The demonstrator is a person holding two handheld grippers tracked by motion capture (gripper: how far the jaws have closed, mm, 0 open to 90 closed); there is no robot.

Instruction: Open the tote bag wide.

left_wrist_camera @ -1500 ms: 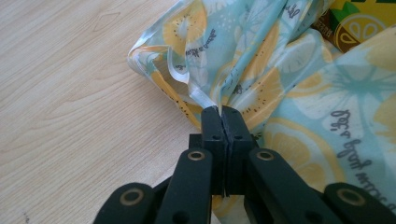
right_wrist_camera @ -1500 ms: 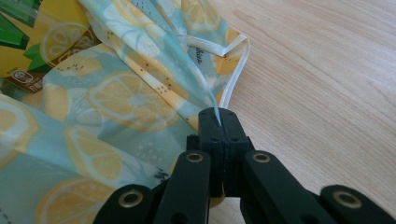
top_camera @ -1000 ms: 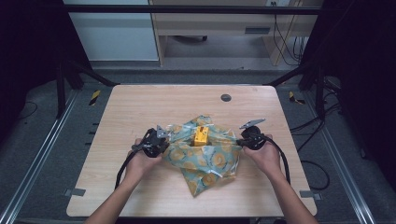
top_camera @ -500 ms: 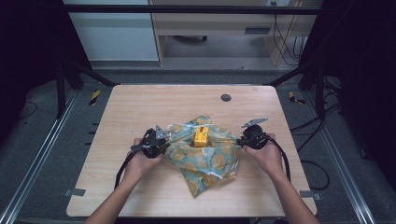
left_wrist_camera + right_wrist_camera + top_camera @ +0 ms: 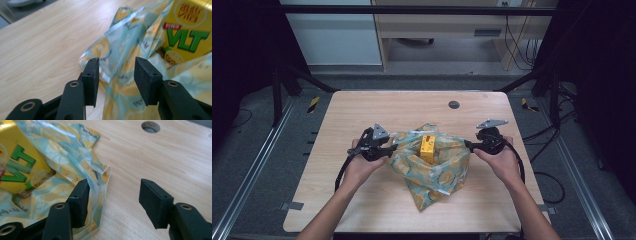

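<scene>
Lemon-print bag (image 5: 434, 167) with yellow carton (image 5: 427, 148) upright inside, mid-bench (image 5: 362, 105), between left tool (image 5: 388, 148) and right tool (image 5: 470, 145), both just opening, pads off the bag edges.

lemon-print teal bag (image 5: 434, 172), yellow carton (image 5: 427, 148)

Light wooden table (image 5: 362, 200) with rounded corners, pale grain running lengthwise. Small round dark grommet hole (image 5: 454, 104) near the far edge, right of centre. Crumpled pale-blue plastic bag printed with yellow lemon slices (image 5: 437, 175) lies on the middle of the top, one corner trailing toward the near edge. Yellow drink carton (image 5: 428, 148) stands upright within the bag's folds.
</scene>
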